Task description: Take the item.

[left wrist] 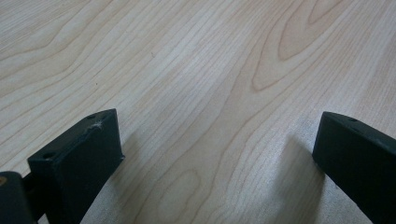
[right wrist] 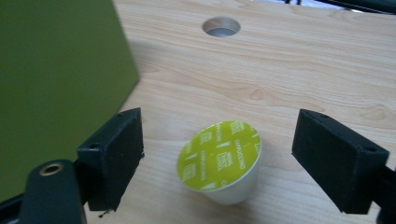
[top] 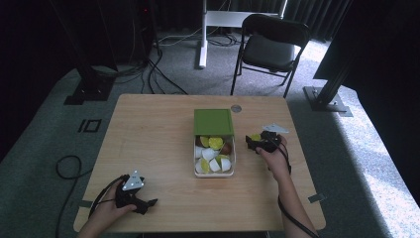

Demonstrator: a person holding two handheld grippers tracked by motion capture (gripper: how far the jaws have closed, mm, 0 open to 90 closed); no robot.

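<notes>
A pale wood-grain tabletop (top: 158,144) stands on grey carpet; a black folding chair (top: 270,47) waits beyond. The left gripper (left wrist: 217,154) rests low, jaws spread over bare wood. Left of the right gripper (right wrist: 219,158) sits a green-lidded box (top: 213,122); between its released jaws (untouched) stands a round, lime-topped capsule (right wrist: 219,161).

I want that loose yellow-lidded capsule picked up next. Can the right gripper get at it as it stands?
Probably yes. The right gripper is open, its jaws standing either side of the coffee capsule without touching it. The green box lid lies close on one side but is not between them.
</notes>
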